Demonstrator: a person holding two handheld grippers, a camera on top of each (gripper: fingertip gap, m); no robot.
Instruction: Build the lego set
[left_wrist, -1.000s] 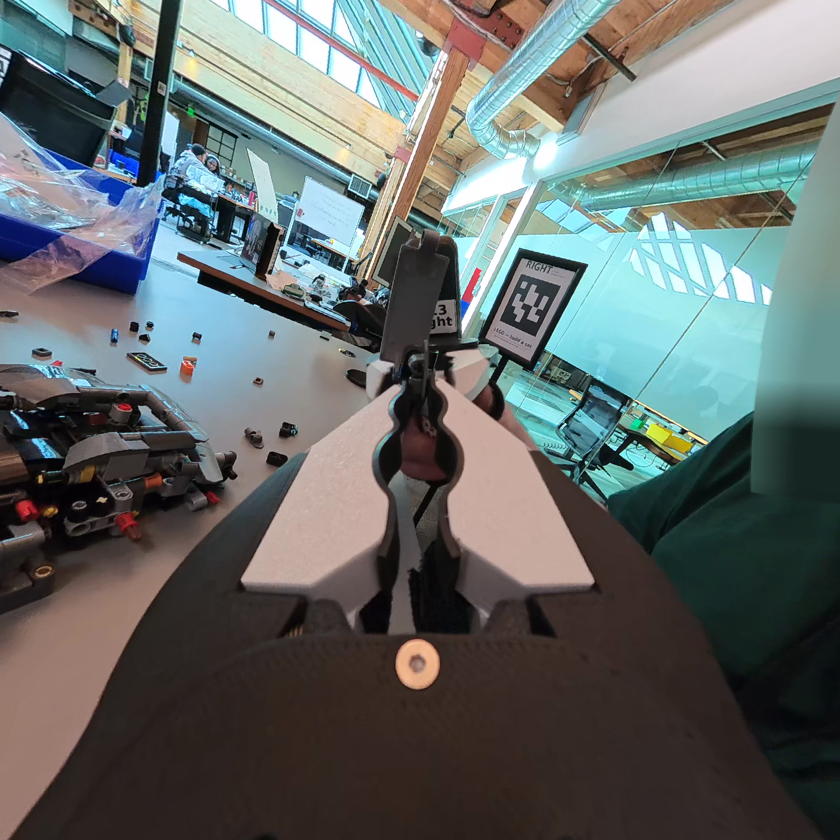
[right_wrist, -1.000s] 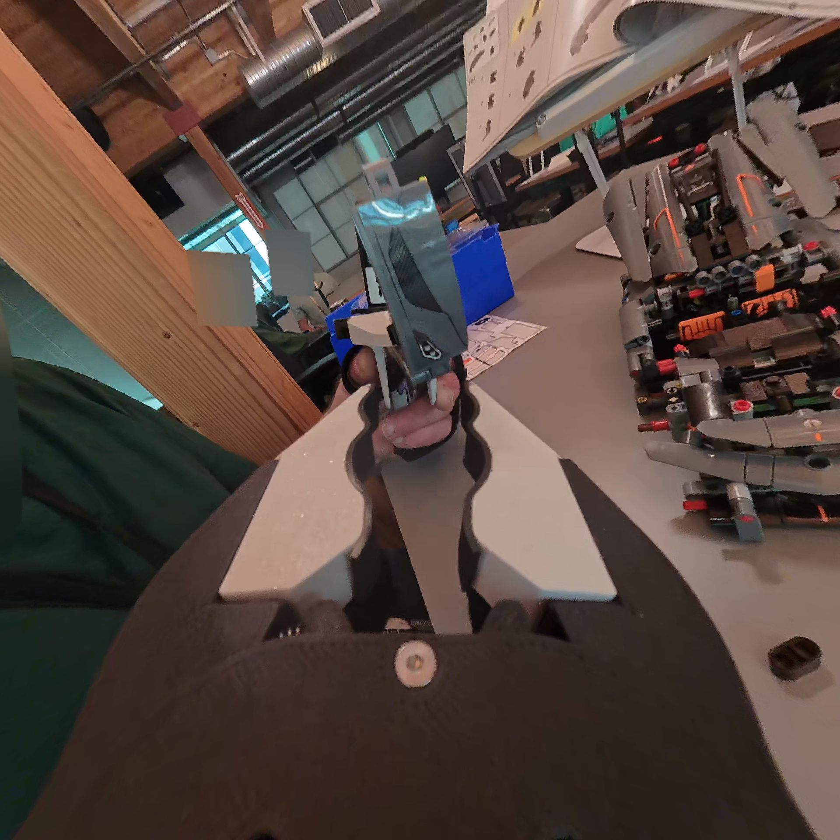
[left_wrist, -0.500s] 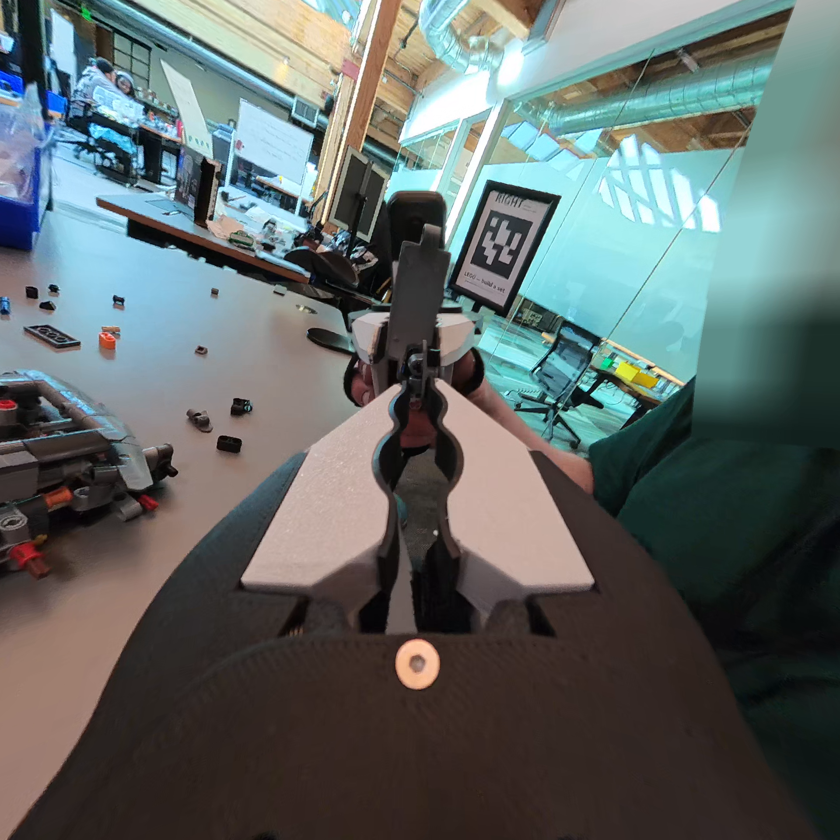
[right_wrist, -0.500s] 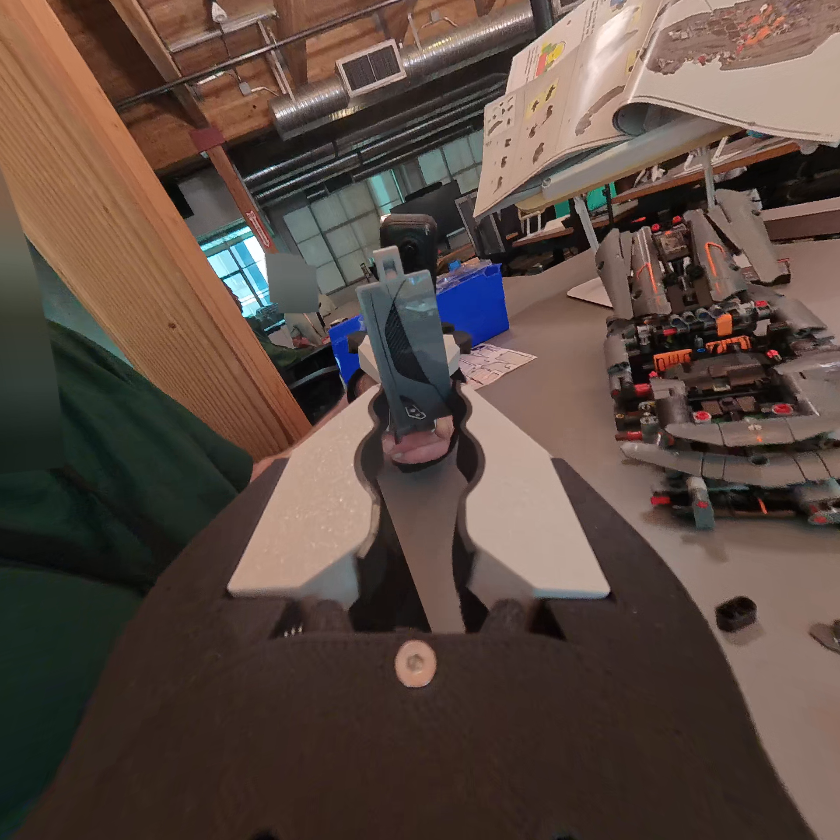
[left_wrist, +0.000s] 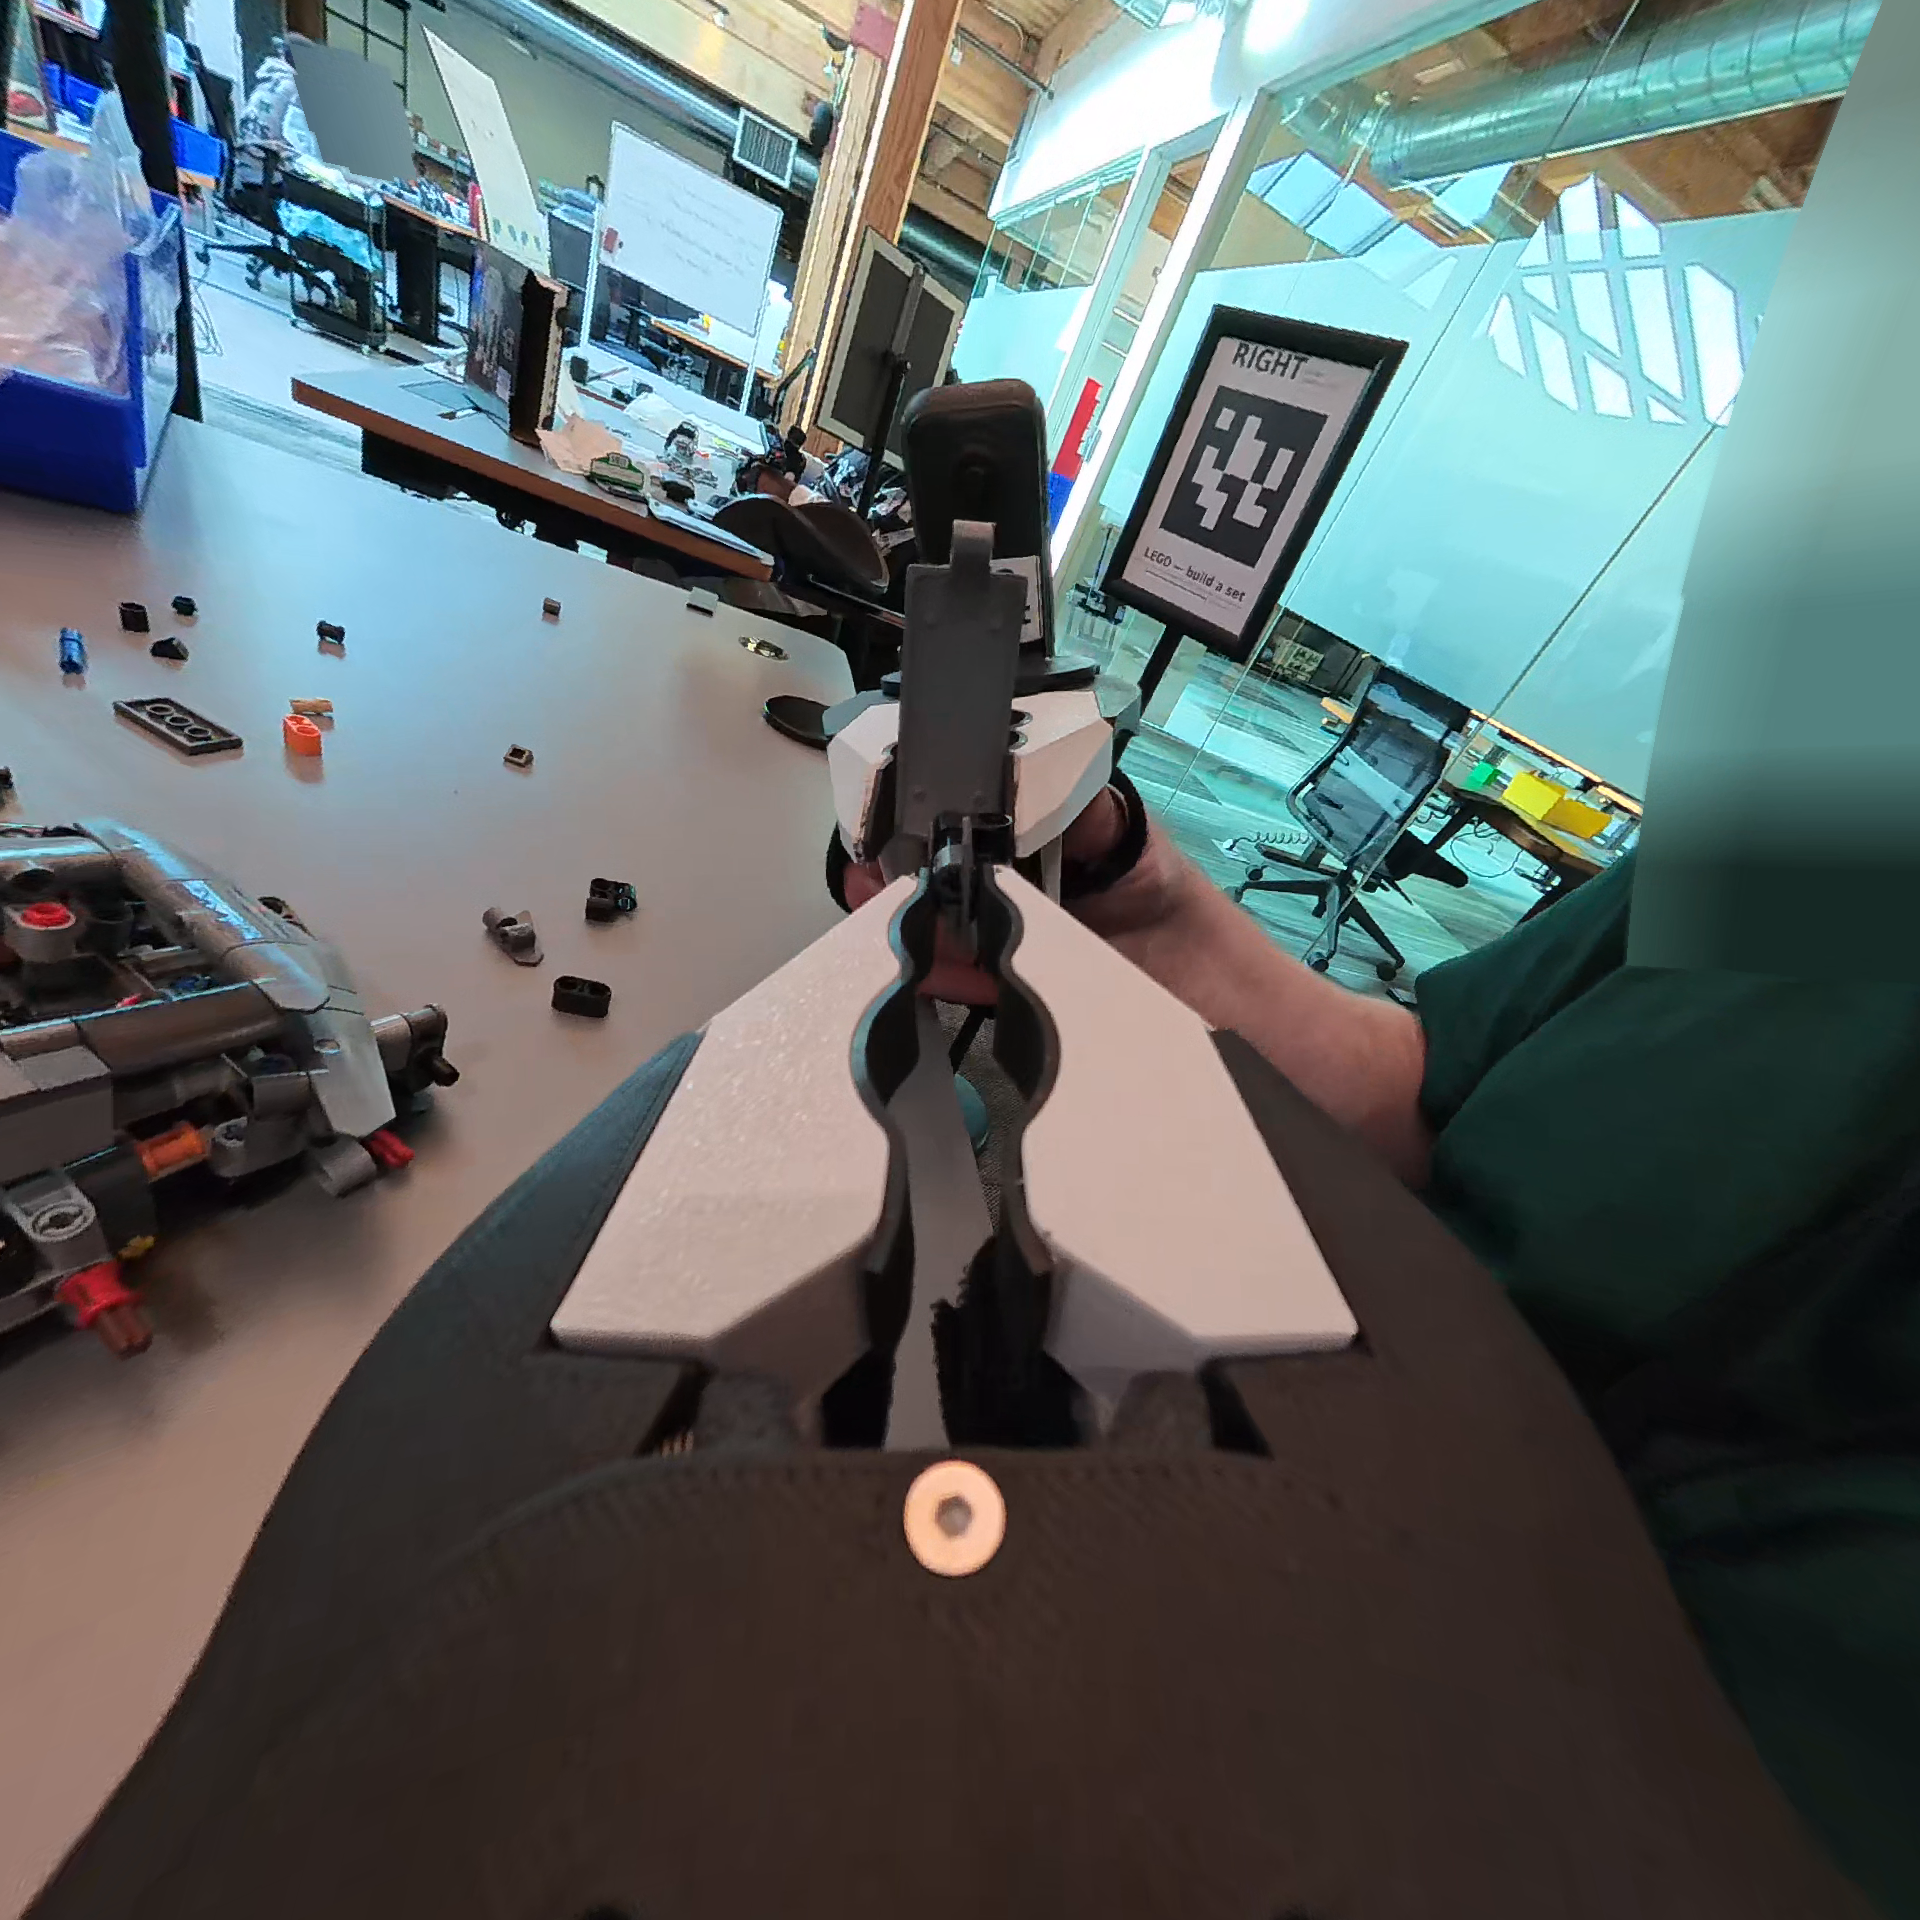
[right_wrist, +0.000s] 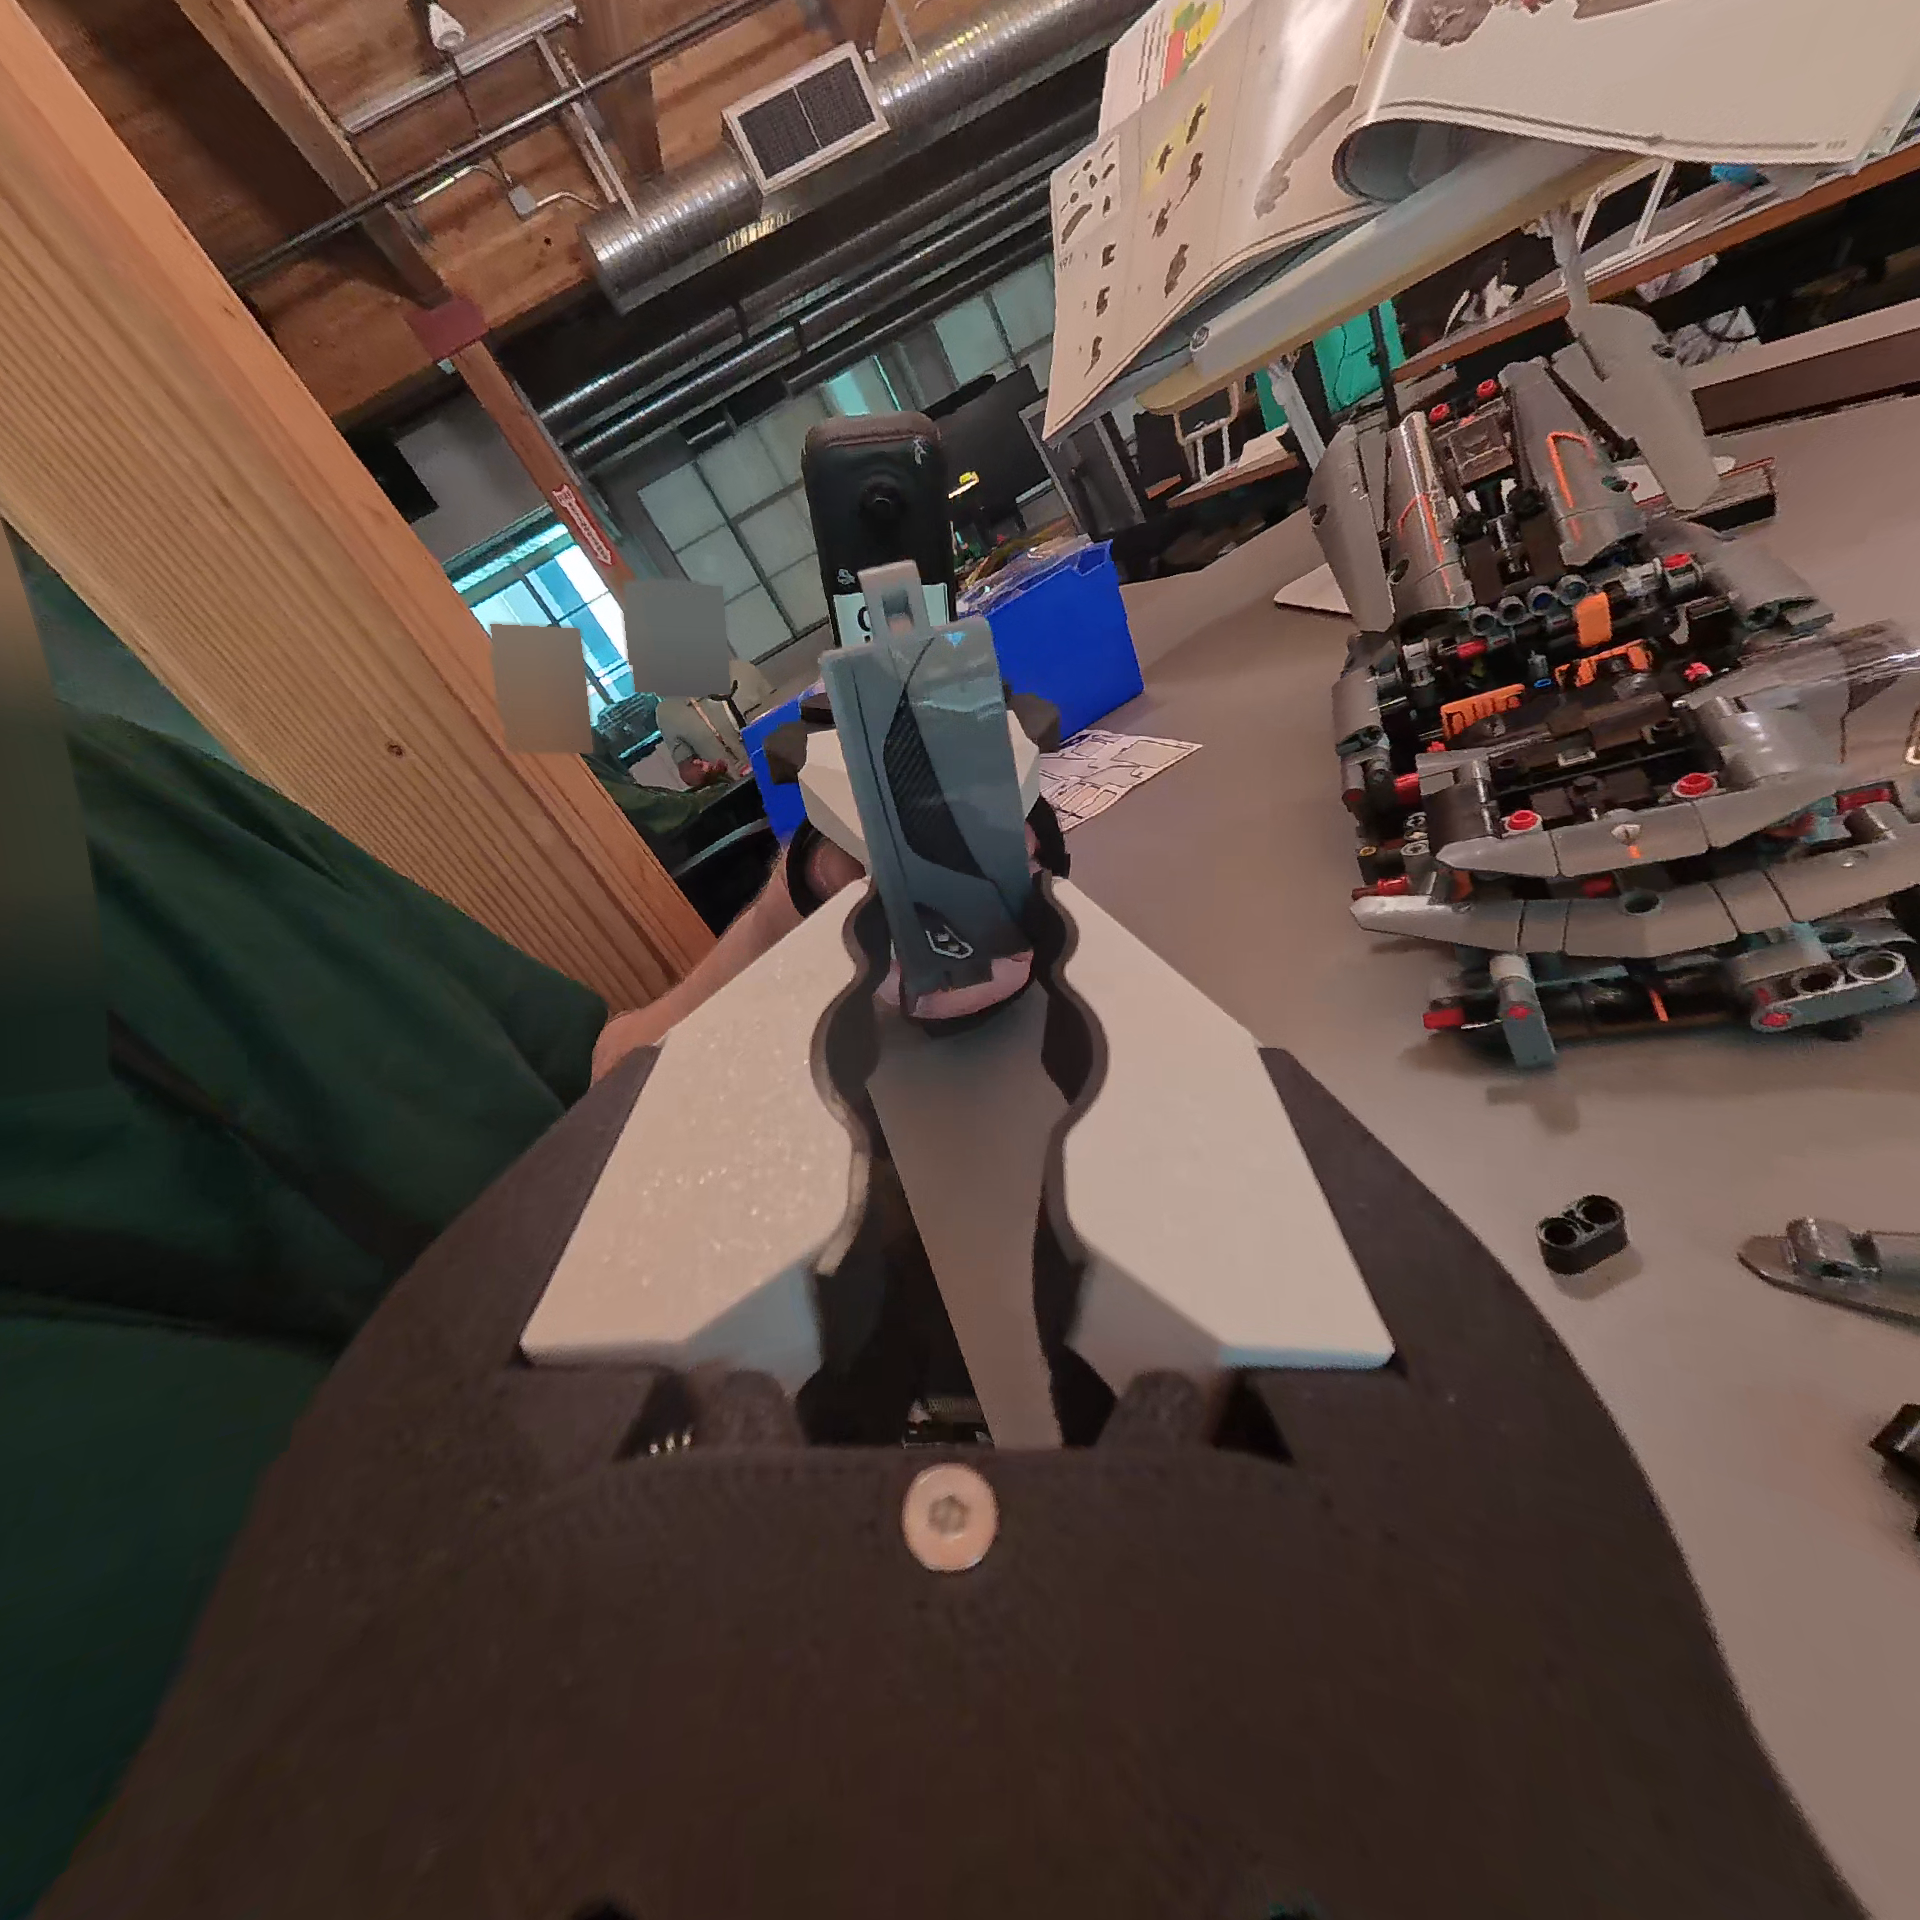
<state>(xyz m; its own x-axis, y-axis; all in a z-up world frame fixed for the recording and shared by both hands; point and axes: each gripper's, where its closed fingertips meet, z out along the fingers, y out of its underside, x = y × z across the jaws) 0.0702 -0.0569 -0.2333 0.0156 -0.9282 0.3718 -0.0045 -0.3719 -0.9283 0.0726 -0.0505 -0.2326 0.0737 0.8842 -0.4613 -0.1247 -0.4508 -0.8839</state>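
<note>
My right gripper (right_wrist: 956, 925) is shut on a long grey panel (right_wrist: 925, 810) with a dark sticker and holds it upright above the table. The panel also shows in the left wrist view (left_wrist: 961, 686), between the right gripper's white fingers (left_wrist: 1060, 758). My left gripper (left_wrist: 961, 883) faces it and is shut on a small black pin (left_wrist: 957, 847) at the panel's lower end. The left gripper's white fingers (right_wrist: 821, 800) show behind the panel. The grey, black and orange lego car model (left_wrist: 156, 1039) stands on the table, and also shows in the right wrist view (right_wrist: 1621, 790).
Loose pieces lie on the grey table (left_wrist: 623, 727): black connectors (left_wrist: 582, 995), a grey piece (left_wrist: 511, 932), an orange piece (left_wrist: 302, 734) and a black plate (left_wrist: 177, 724). A black connector (right_wrist: 1579, 1229) lies near the right gripper. An open instruction book (right_wrist: 1455, 94) stands above the model. There is a blue bin (left_wrist: 73, 416). The tips of both grippers are at nearly the same place. Left tips and right tips are each some 12 cm from the black connector (right_wrist: 1579, 1229).
The right jaws narrowed onto the grey panel between a second ago and half a second ago and have stayed so. The left grip is unchanged. Both grippers have swung slightly together.
</note>
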